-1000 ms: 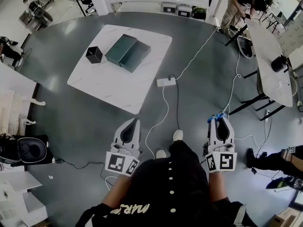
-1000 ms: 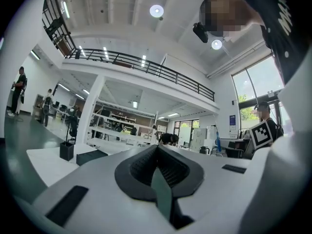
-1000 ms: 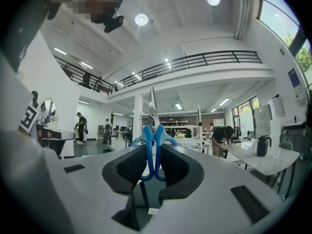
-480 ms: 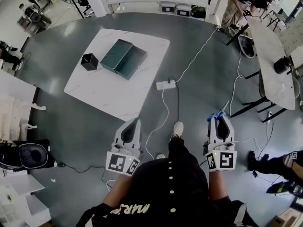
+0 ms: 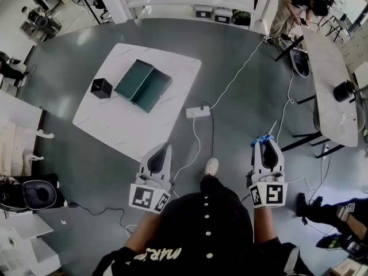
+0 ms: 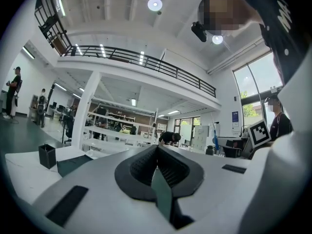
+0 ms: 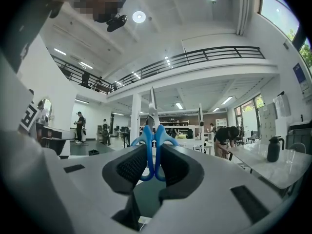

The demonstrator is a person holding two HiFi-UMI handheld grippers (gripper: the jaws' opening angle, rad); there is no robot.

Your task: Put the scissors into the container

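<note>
Jaws of the right gripper point(image 7: 152, 146) pinch the scissors point(image 7: 147, 140) by their blue handles, blades forward.

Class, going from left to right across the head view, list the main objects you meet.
In order: black box → green container → power strip → scissors in the right gripper.

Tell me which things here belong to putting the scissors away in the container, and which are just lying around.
Job: scissors, clamped in the right gripper; black container and teal box on the white table (which is meant, unclear).
Lying about: power strip and cables on the floor.
</note>
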